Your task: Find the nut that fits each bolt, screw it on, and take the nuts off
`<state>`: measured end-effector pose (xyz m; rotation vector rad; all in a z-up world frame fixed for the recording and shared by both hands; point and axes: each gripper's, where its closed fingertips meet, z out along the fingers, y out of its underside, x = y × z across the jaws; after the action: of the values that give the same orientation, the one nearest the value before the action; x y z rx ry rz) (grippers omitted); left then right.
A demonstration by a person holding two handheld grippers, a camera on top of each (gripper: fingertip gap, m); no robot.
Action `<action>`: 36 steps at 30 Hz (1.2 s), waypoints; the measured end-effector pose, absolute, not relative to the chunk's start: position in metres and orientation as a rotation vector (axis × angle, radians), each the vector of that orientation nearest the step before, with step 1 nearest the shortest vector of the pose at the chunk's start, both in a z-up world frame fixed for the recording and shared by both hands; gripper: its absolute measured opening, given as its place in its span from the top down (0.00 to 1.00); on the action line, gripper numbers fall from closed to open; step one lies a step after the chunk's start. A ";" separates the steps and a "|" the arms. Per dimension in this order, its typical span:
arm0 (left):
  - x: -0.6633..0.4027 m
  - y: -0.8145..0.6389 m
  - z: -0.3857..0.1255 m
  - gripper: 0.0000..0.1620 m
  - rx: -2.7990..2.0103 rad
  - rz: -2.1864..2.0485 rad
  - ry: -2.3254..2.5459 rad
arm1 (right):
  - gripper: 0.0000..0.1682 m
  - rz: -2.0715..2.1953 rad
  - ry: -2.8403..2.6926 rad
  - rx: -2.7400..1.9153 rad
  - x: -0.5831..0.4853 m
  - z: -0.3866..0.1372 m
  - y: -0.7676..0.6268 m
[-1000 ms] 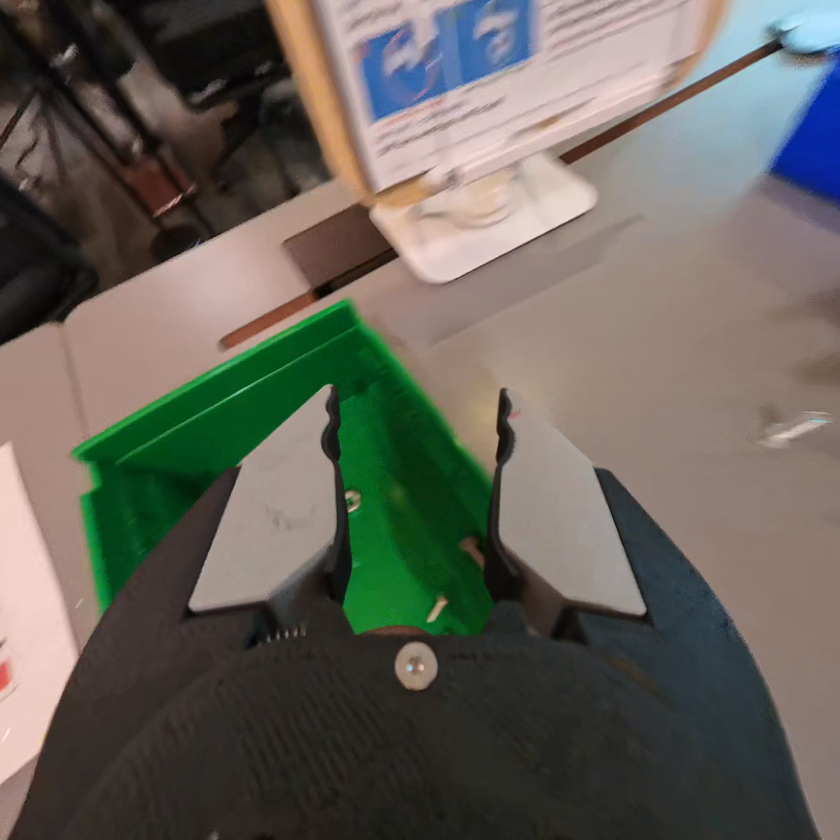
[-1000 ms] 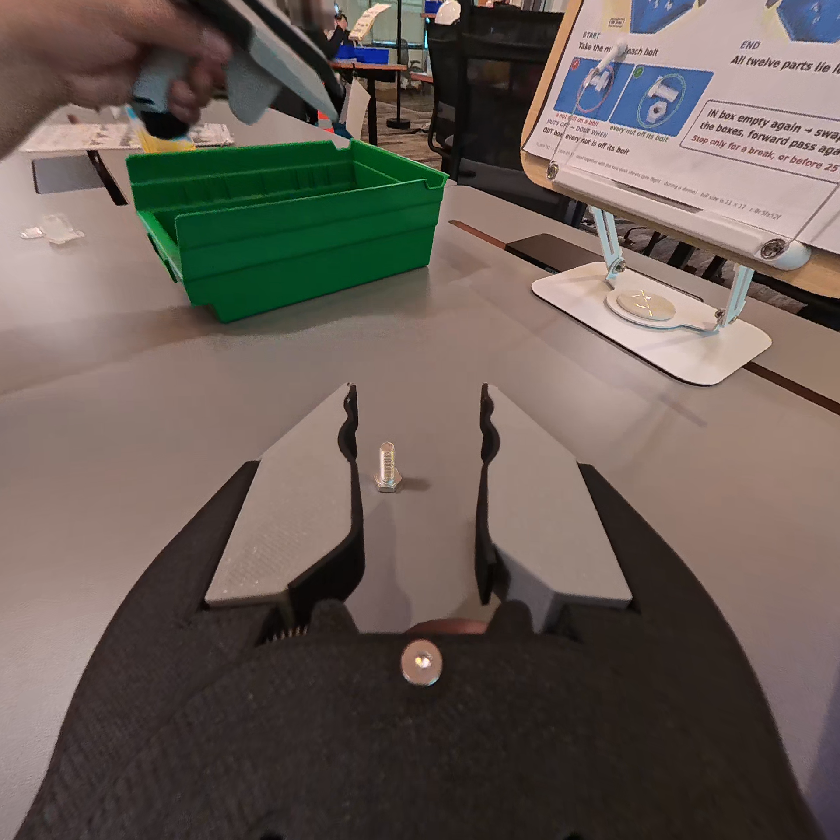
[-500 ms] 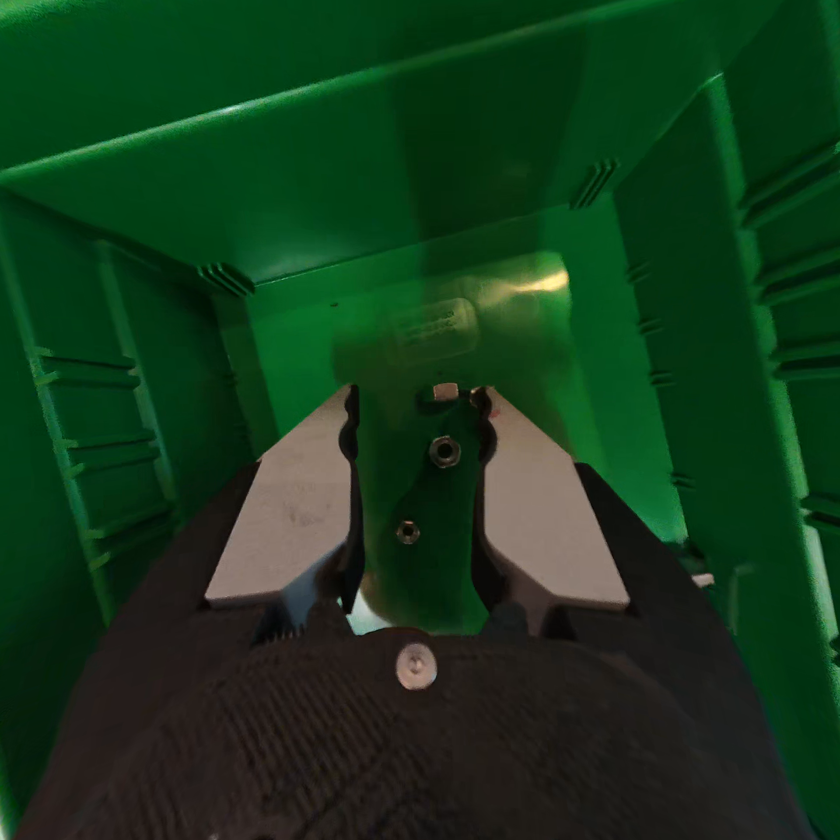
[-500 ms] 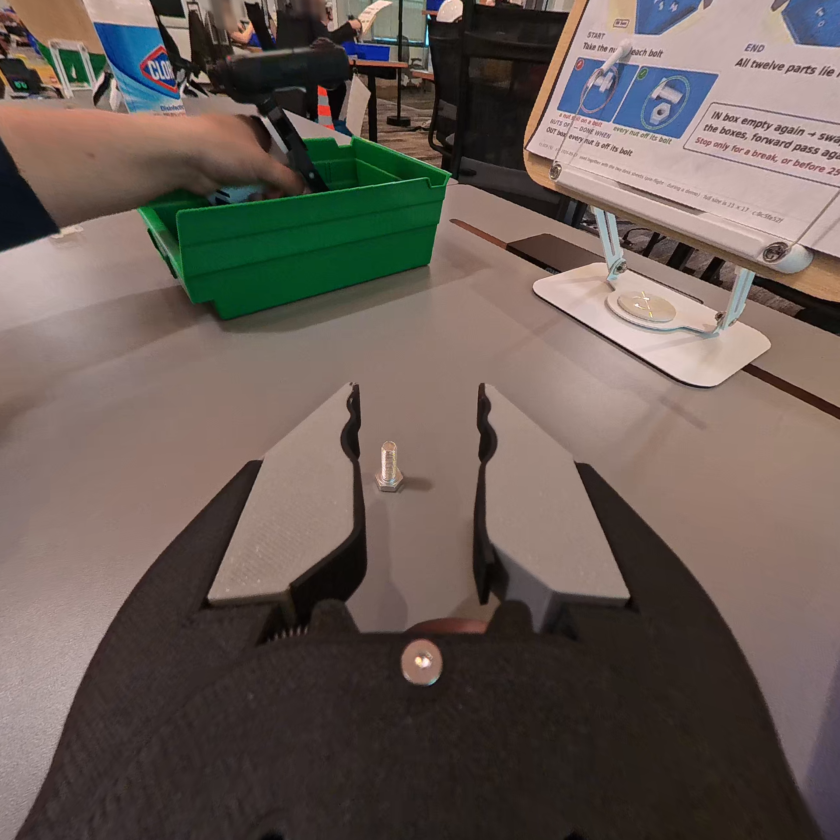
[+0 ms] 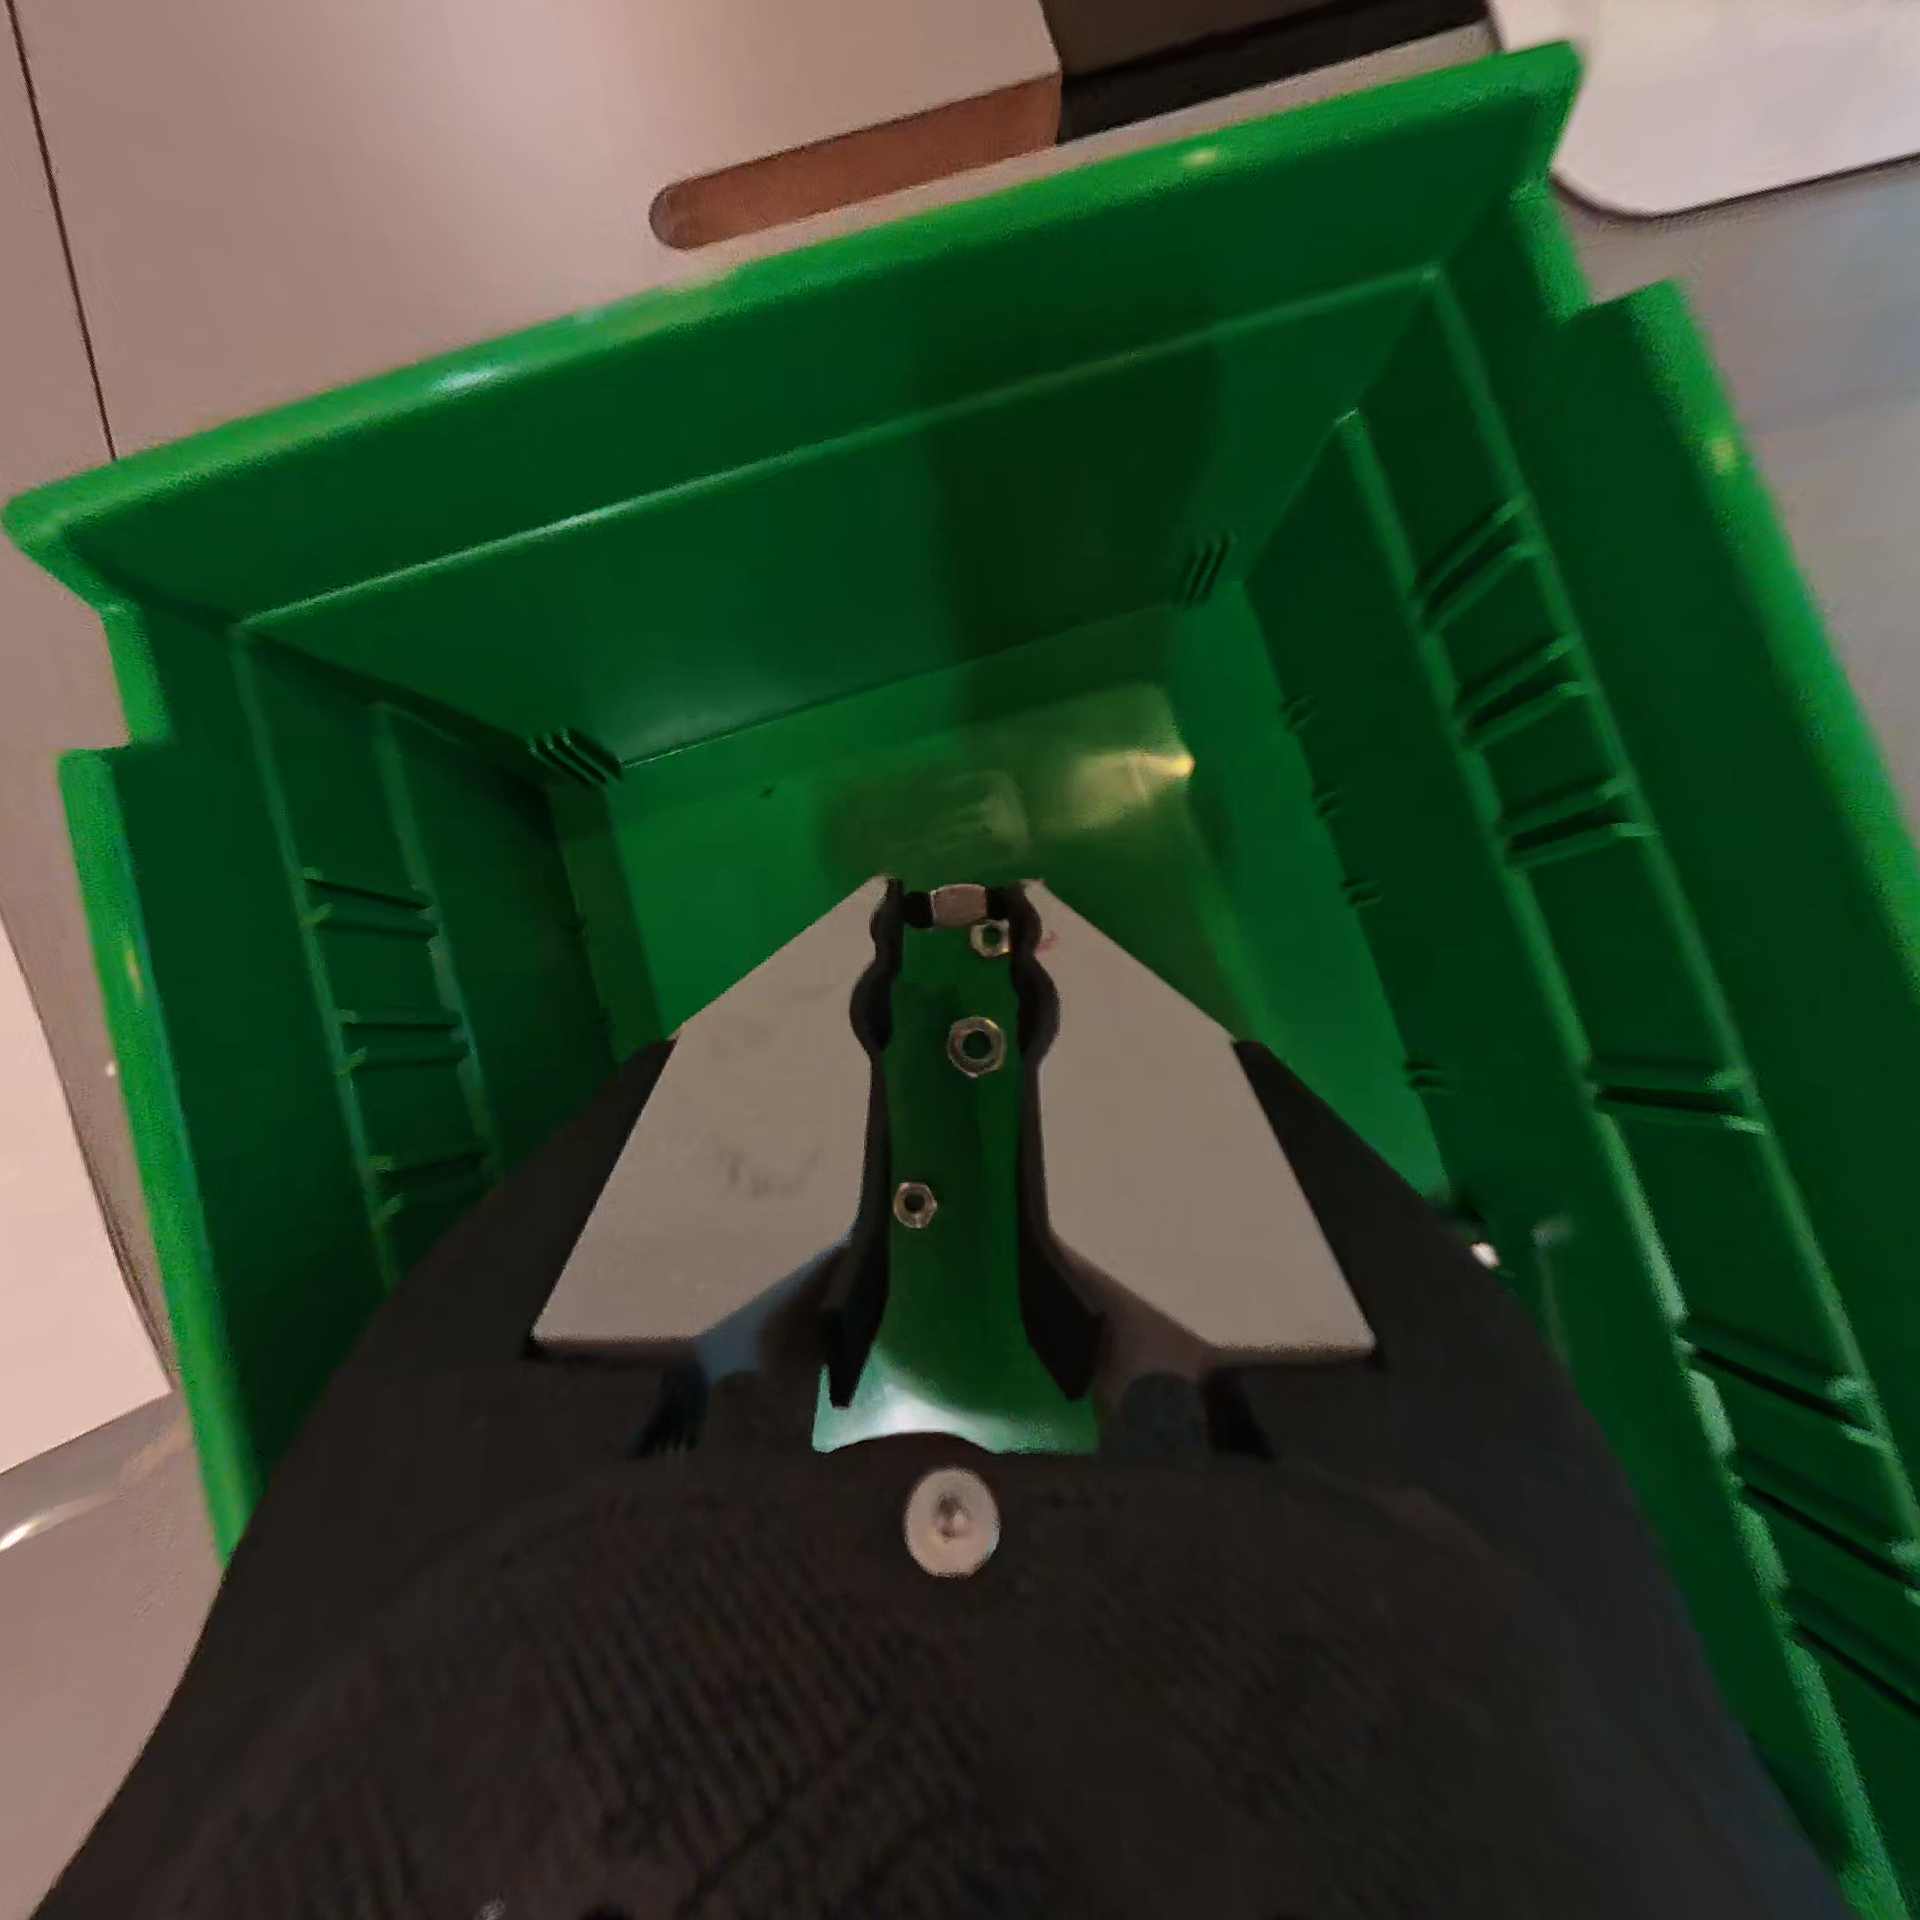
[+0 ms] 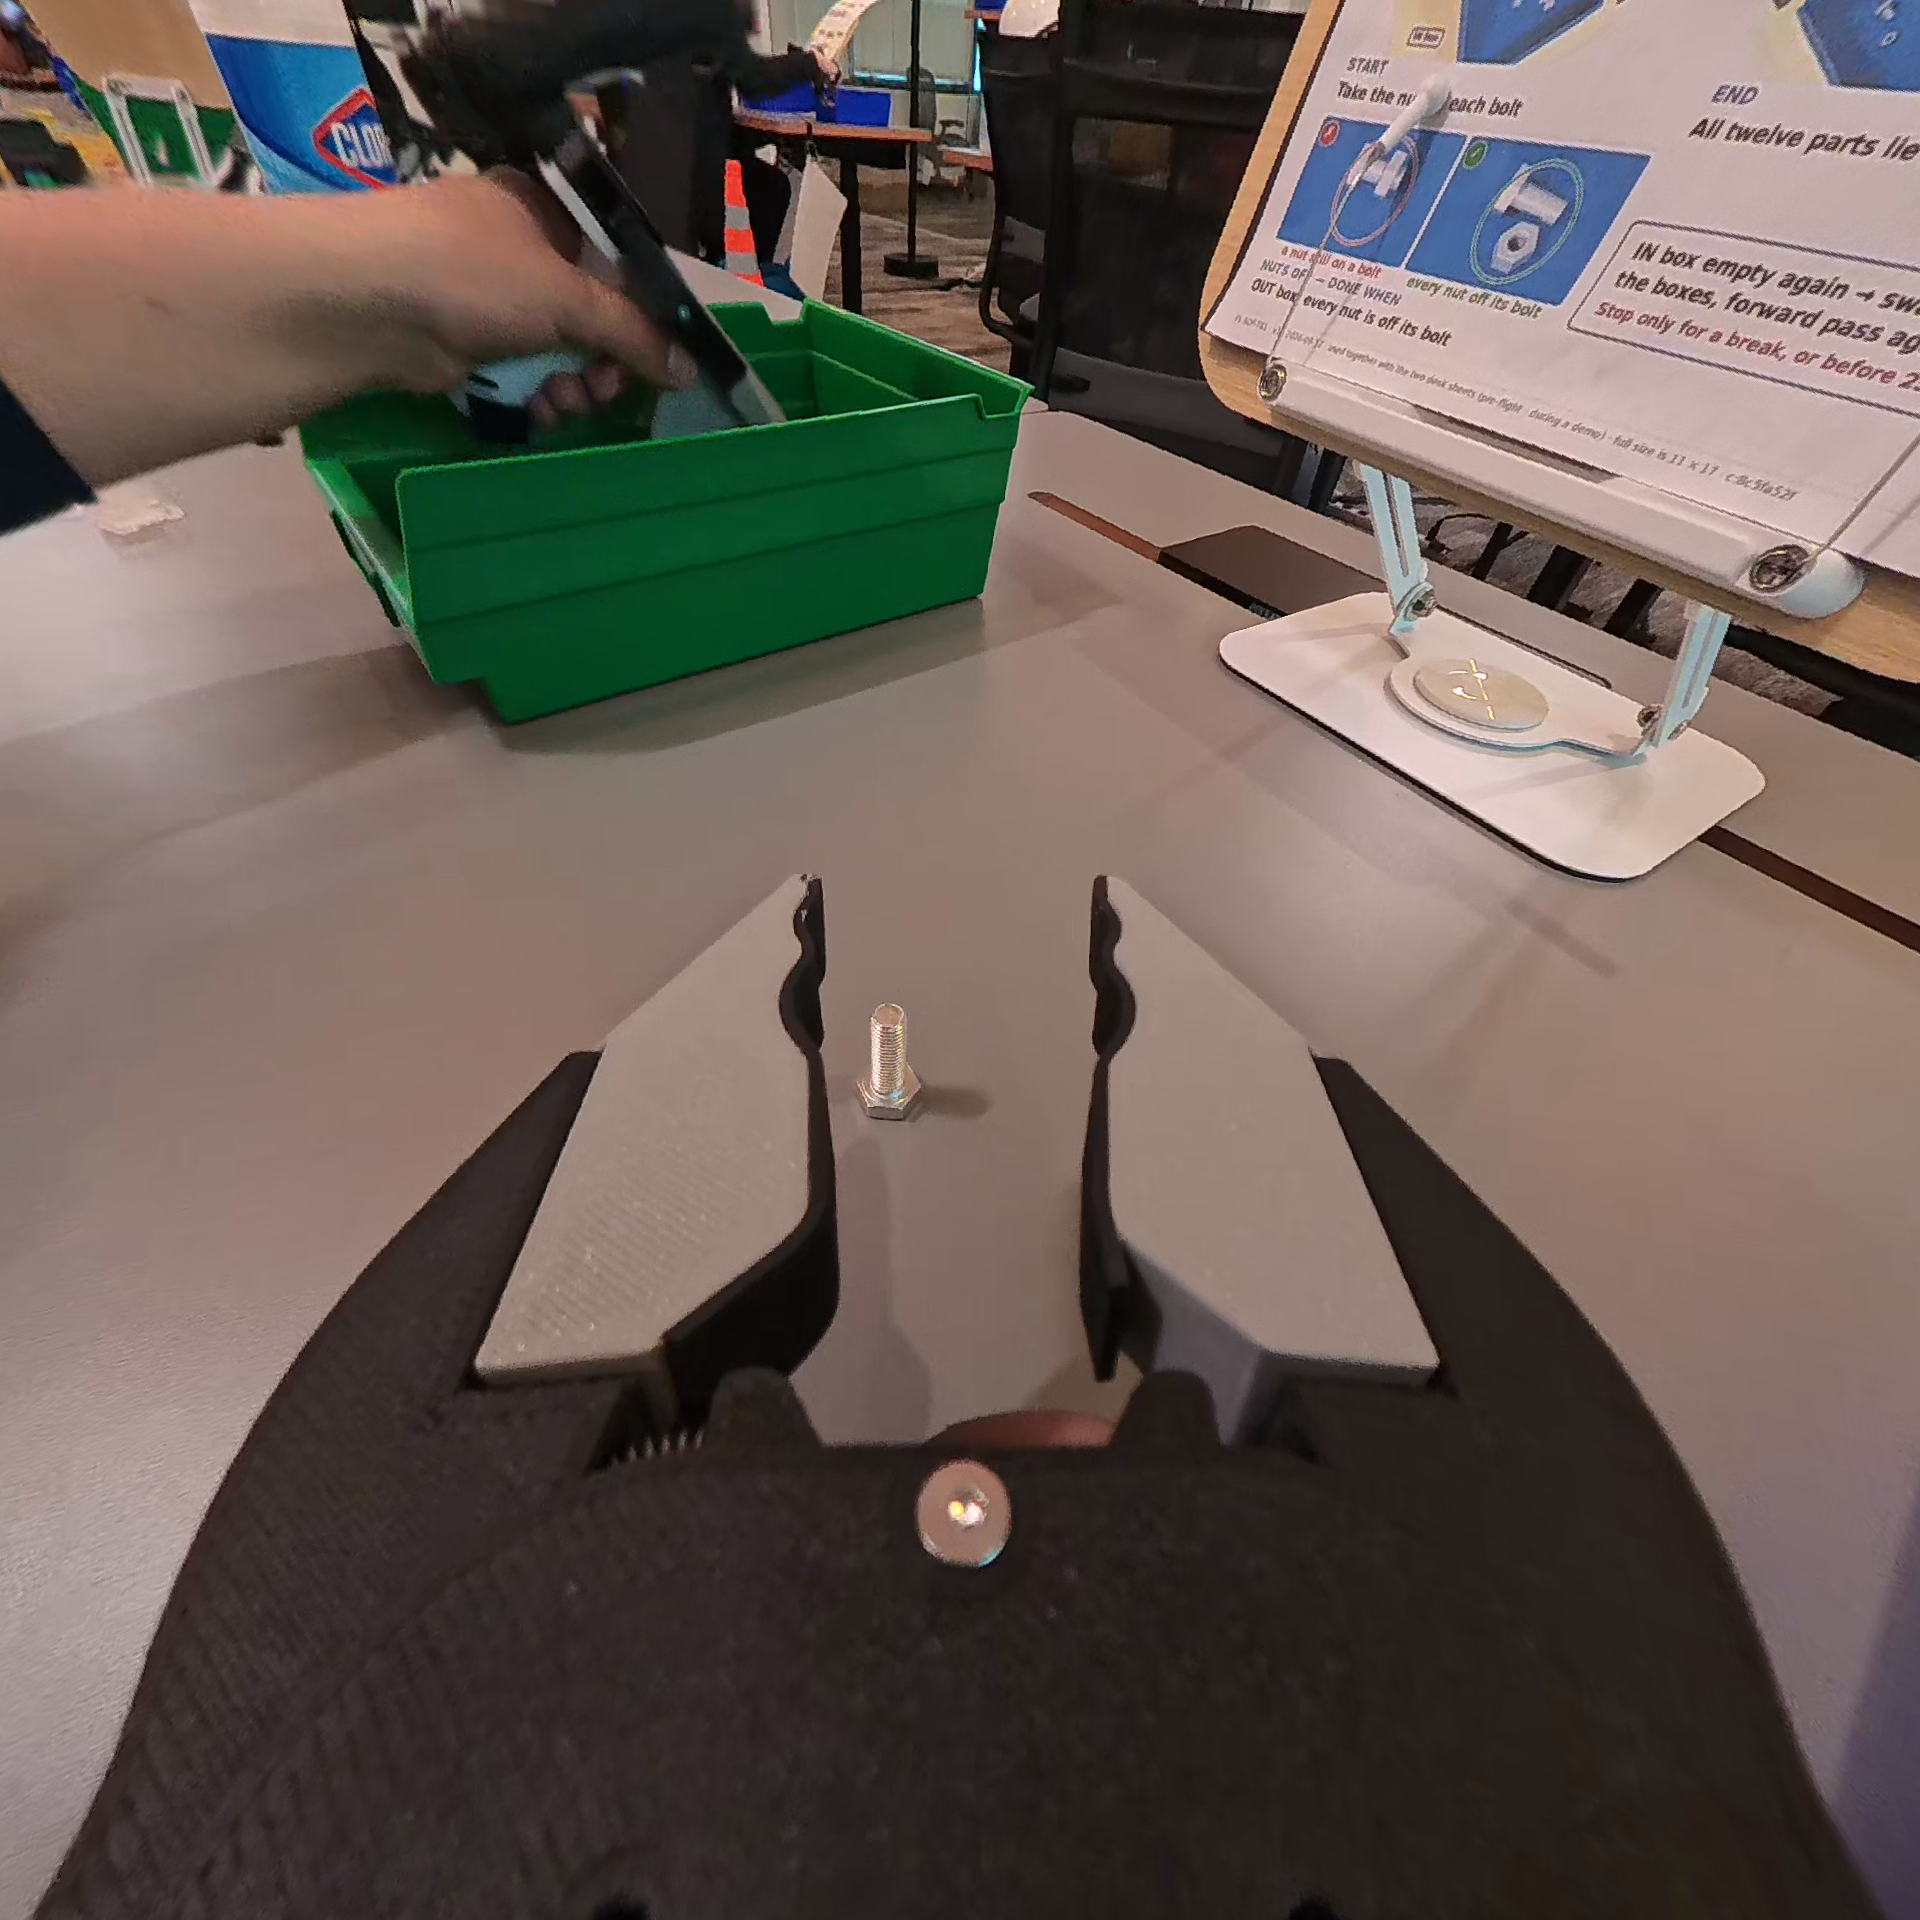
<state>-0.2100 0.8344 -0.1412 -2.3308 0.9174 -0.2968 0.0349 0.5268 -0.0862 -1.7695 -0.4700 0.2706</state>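
Note:
In the left wrist view my left gripper is inside the green bin and shut on a silver nut held at its fingertips. Other loose nuts lie on the bin floor between the fingers: a small one, a larger one and another small one. In the right wrist view my right gripper is open and empty, low over the grey table, with a silver hex bolt standing head-down between its fingers. The left gripper, held by a hand, reaches into the bin.
A white stand holding an instruction sheet on a wooden board is at the right rear of the table. Chairs and other tables are beyond. A brown slot in the table lies behind the bin. Some 40 cm of space lies between my two pairs of fingers.
My left gripper dropped into the green bin, closed its fingers on a nut and has lifted a little. The right gripper and the bolt have stayed put.

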 end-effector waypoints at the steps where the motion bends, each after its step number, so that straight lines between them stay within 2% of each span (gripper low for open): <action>1: -0.209 0.831 -0.138 0.89 -2.337 -0.314 0.921 | 0.71 0.271 -0.472 -1.772 0.035 -0.087 0.527; 5: -0.221 0.830 -0.139 0.89 -2.364 -0.246 0.932 | 0.71 0.263 -0.481 -1.764 0.033 -0.085 0.526; 10: -0.187 0.809 -0.095 0.89 -2.163 -0.503 0.923 | 0.71 0.257 -0.476 -1.760 0.034 -0.084 0.525; 15: -0.119 0.710 -0.042 0.89 -1.770 -0.659 1.234 | 0.72 0.287 -0.461 -1.765 0.037 -0.082 0.525; 18: -0.078 0.624 -0.028 0.89 -1.514 -0.761 1.417 | 0.72 0.293 -0.438 -1.747 0.043 -0.075 0.524; 23: -0.024 0.518 -0.084 0.89 -1.315 -0.816 1.616 | 0.74 0.315 -0.395 -1.720 0.053 -0.065 0.523; 27: 0.002 0.475 -0.109 0.89 -1.117 -0.900 1.665 | 0.75 0.383 -0.437 -1.744 0.043 -0.071 0.519; 29: 0.007 0.473 -0.110 0.89 -1.064 -0.887 1.639 | 0.79 0.416 -0.509 -1.768 0.033 -0.076 0.514; 36: -0.005 0.489 -0.098 0.89 -0.933 -0.698 1.554 | 0.78 0.859 -0.549 -1.851 0.002 -0.086 0.493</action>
<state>-0.0047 0.4886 -0.0984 -0.9334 1.5541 -0.6979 0.0025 0.4925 -0.0859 -1.8512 -0.5489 0.8593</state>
